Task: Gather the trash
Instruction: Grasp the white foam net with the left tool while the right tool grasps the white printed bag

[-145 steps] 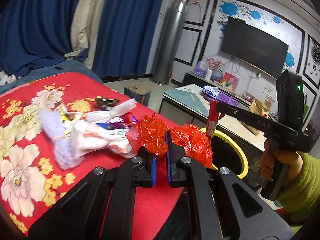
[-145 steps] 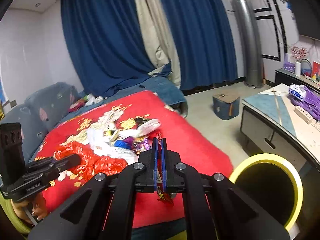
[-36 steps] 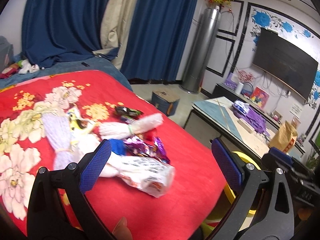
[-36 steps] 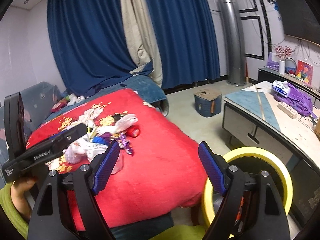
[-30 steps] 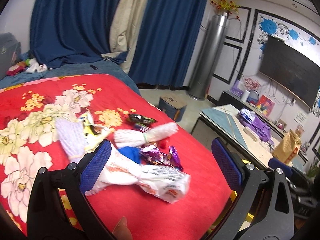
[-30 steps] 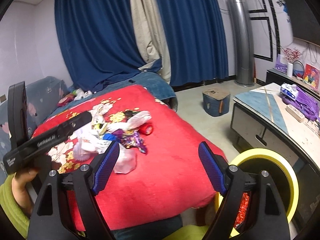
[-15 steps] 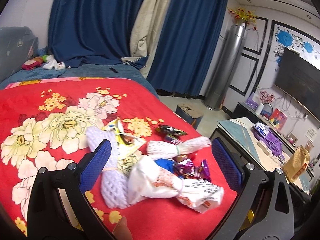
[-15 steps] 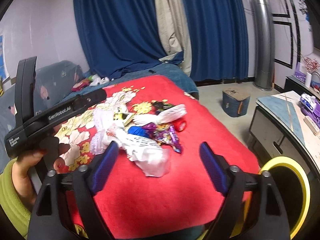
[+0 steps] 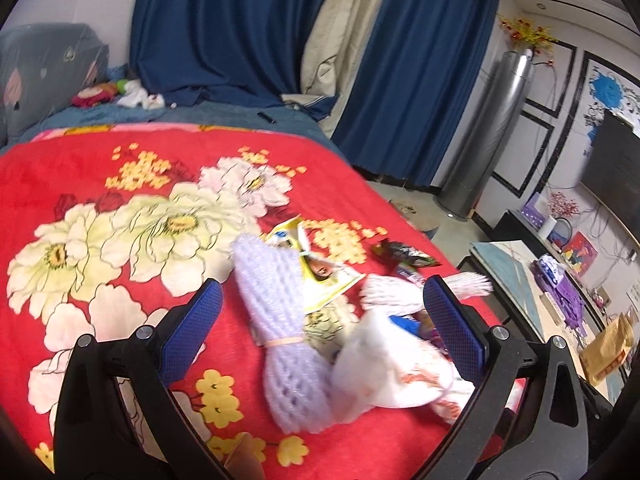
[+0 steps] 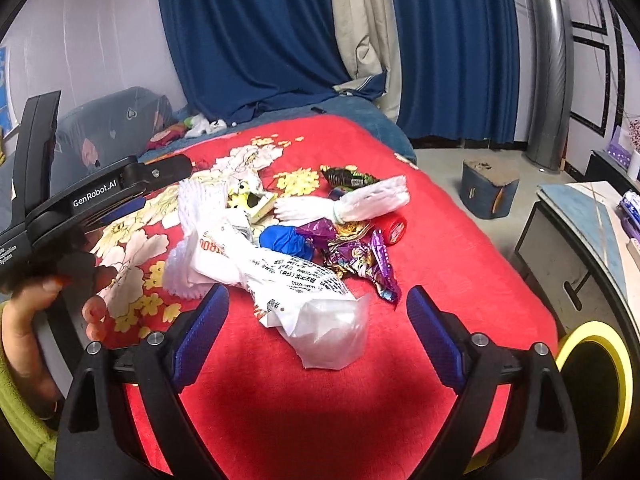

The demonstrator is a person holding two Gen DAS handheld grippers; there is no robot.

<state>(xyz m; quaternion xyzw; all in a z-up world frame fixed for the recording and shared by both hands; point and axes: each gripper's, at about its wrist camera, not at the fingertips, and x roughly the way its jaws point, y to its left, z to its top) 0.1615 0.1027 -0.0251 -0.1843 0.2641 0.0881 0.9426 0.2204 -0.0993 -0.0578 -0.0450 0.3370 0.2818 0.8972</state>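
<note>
Left gripper: the left gripper [image 9: 322, 322] hangs over the red flowered blanket [image 9: 100, 168], jaws spread wide and nothing between them; the lavender foam net [image 9: 286, 344] sits in the middle of its frame, right in the gap.
Right gripper: the right gripper [image 10: 318, 328] is spread just as wide and empty, and the printed white plastic bag [image 10: 308, 292] lies low in the centre of its frame, just ahead of the pads.
Trash: the heap is bunched mid-frame in both views, with a white foam net [image 10: 348, 202], purple foil wrappers [image 10: 360, 254], a blue wad [image 10: 284, 240] and a red cap [image 10: 394, 226] to the right.
Risk: the pieces overlap, so a pinch on the bag could likely drag its neighbours along or spill them; the thin film may also slide out of the pads.
Risk, second: a low bite could well catch the plush blanket instead of the litter.
Only in the right view: the yellow-rimmed bin [image 10: 592, 364] at the lower right edge, and the left gripper's body in a hand [image 10: 48, 312] at the left.
Only in the left view: the foam net's rubber band, close up; the bag is blurred here.
</note>
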